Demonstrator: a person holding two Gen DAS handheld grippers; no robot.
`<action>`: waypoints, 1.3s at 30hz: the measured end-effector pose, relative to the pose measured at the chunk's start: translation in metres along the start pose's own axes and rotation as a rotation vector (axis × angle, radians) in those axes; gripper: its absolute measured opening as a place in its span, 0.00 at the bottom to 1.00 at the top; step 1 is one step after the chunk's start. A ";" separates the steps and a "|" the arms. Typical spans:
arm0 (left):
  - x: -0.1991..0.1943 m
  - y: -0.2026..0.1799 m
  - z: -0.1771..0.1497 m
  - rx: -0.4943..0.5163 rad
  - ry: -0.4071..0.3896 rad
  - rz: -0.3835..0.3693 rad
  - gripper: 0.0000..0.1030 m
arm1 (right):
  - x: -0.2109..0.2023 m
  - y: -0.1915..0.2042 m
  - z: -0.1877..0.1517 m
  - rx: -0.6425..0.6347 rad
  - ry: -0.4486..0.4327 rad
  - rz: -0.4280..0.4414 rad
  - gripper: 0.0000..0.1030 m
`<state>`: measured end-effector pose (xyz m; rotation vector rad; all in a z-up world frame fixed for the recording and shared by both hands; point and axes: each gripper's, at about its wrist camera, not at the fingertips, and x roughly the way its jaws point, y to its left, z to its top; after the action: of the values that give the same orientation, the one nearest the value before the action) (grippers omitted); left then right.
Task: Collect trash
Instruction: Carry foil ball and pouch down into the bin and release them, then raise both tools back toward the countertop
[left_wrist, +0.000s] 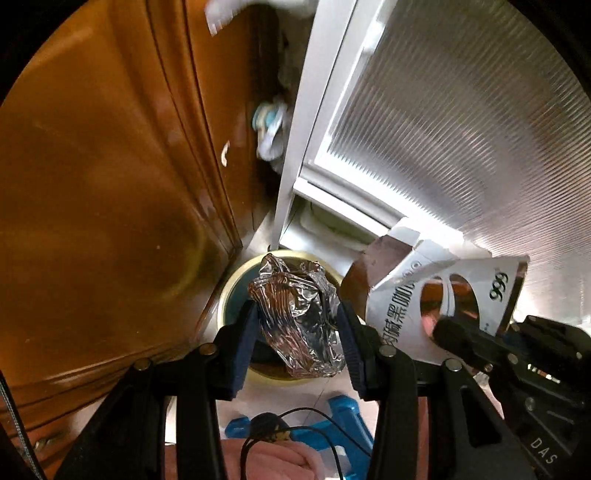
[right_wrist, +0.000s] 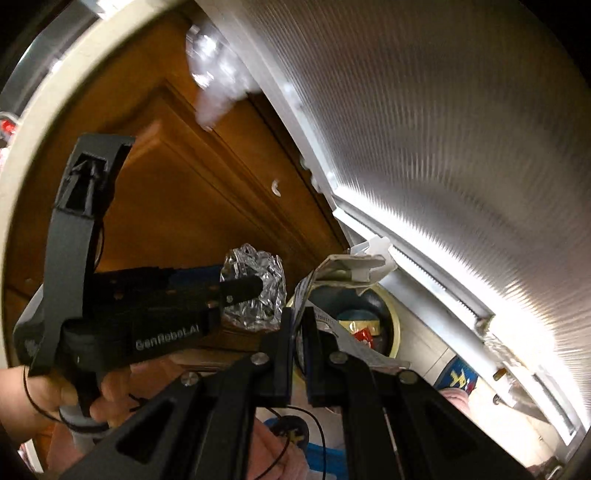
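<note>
My left gripper (left_wrist: 297, 332) is shut on a crumpled foil wrapper (left_wrist: 299, 314) and holds it over a round bin with a cream rim (left_wrist: 236, 273). My right gripper (right_wrist: 297, 332) is shut on a torn white and silver medicine packet (right_wrist: 332, 273), held just right of the foil and above the same bin (right_wrist: 391, 314). The packet also shows in the left wrist view (left_wrist: 436, 295), with the right gripper (left_wrist: 443, 332) at its lower edge. The left gripper (right_wrist: 243, 288) and the foil (right_wrist: 258, 291) show in the right wrist view. Trash, red and yellow, lies in the bin.
A brown wooden cabinet door (left_wrist: 110, 184) stands left of the bin. A ribbed frosted glass door in a white frame (left_wrist: 461, 129) stands to the right. A blue object (left_wrist: 343, 417) lies on the floor near my hand.
</note>
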<state>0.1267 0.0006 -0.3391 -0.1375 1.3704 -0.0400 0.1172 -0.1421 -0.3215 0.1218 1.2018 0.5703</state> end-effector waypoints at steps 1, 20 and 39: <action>0.005 0.000 0.000 0.007 0.011 0.009 0.41 | 0.006 0.000 0.004 0.002 0.010 -0.005 0.05; 0.014 0.009 -0.005 0.033 0.057 0.074 0.81 | 0.023 -0.007 0.006 0.049 0.071 -0.055 0.20; -0.129 -0.015 -0.020 0.068 -0.099 -0.101 0.99 | -0.082 0.018 -0.006 0.050 -0.018 -0.125 0.28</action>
<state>0.0818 -0.0014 -0.2157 -0.1499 1.2607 -0.1618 0.0863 -0.1674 -0.2478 0.0932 1.1974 0.4295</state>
